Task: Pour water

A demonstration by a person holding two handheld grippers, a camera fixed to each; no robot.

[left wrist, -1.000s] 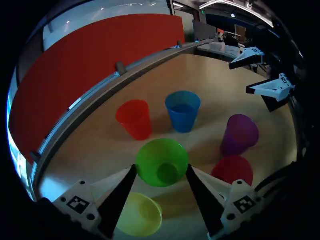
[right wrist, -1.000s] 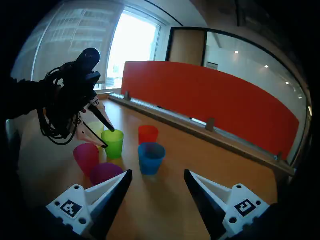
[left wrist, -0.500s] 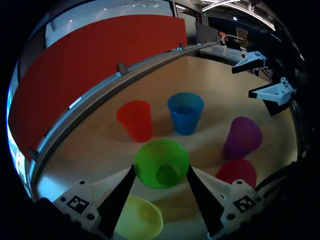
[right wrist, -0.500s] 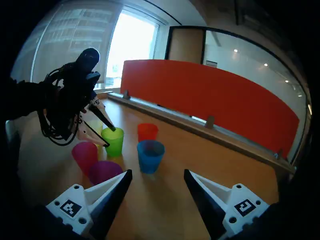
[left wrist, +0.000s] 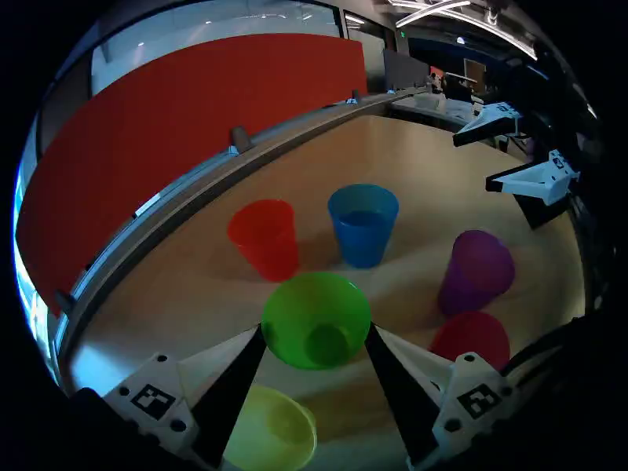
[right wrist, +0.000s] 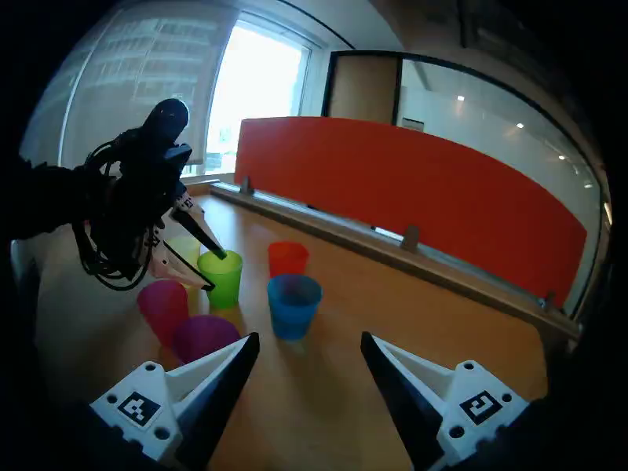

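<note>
1. Since the earlier frames the left tongs [left wrist: 315, 329] have shifted slightly. In the left gripper view the magenta cup [left wrist: 471, 339] has drifted toward the right edge, while the green cup [left wrist: 315, 312] has kept its place between the fingers.
2. Left tongs: clenched on the green cup, with both black wedge fingers bearing on opposite sides of its rim. The cup is smooth translucent plastic, round and tapered. In the right gripper view its base appears to rest on the bench [left wrist: 439, 169].
3. Right tongs [right wrist: 308, 337]: released, with the fingers spread wide and nothing between them. The mounts are white and carry square markers.
4. Beyond the green cup stand the orange-red cup [left wrist: 265, 235] and the blue cup [left wrist: 363, 224], side by side but apart. The blue cup shows a level surface inside, apparently water.
5. The purple cup [left wrist: 475, 271] stands just beside the magenta cup. The yellow cup [left wrist: 271, 428] sits beneath the left finger.
6. Bench: matte pale wood, edged by a grey rail and a smooth red partition [left wrist: 157, 118].
</note>
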